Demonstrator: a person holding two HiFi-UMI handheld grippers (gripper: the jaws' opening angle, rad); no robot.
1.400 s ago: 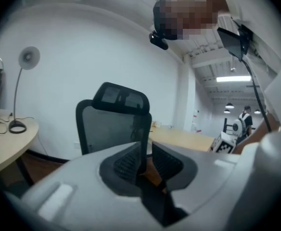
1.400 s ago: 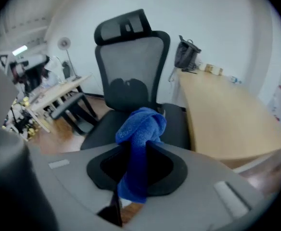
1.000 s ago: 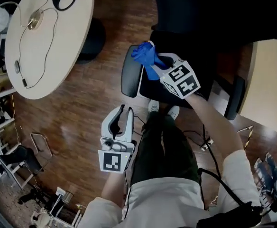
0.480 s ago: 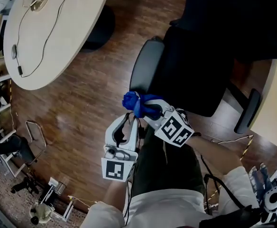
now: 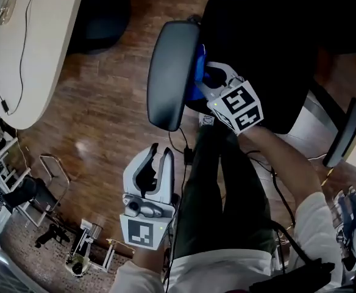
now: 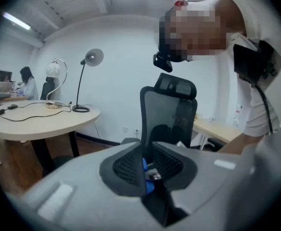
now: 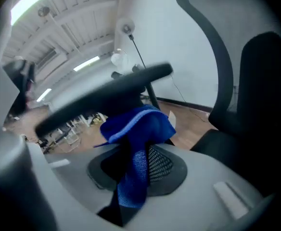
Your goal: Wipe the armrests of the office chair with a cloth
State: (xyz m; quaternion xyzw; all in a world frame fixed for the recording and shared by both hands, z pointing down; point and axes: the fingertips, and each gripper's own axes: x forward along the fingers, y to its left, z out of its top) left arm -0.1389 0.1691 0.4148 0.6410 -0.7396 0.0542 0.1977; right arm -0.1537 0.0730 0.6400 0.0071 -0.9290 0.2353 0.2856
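Observation:
The black office chair [image 5: 257,47] stands in front of me, its left armrest pad [image 5: 172,72] large in the head view and its right armrest [image 5: 344,133] at the frame's edge. My right gripper [image 5: 205,78] is shut on a blue cloth [image 5: 197,72] and holds it against the inner side of the left armrest. In the right gripper view the cloth [image 7: 135,129] hangs bunched between the pads, just under the blurred armrest [image 7: 107,97]. My left gripper [image 5: 160,151] hangs low beside my leg, jaws a narrow way apart and empty; it faces the chair [image 6: 167,109].
A round wooden table [image 5: 19,47] with cables stands to the left, seen with two lamps [image 6: 90,61] in the left gripper view. My legs [image 5: 214,188] stand close to the seat. Cables lie on the wooden floor [image 5: 105,115], with stands and clutter [image 5: 80,249] at the lower left.
The right gripper drew the cloth back off the armrest top toward the left gripper, then moved it to the armrest's inner side. The left gripper sank a little.

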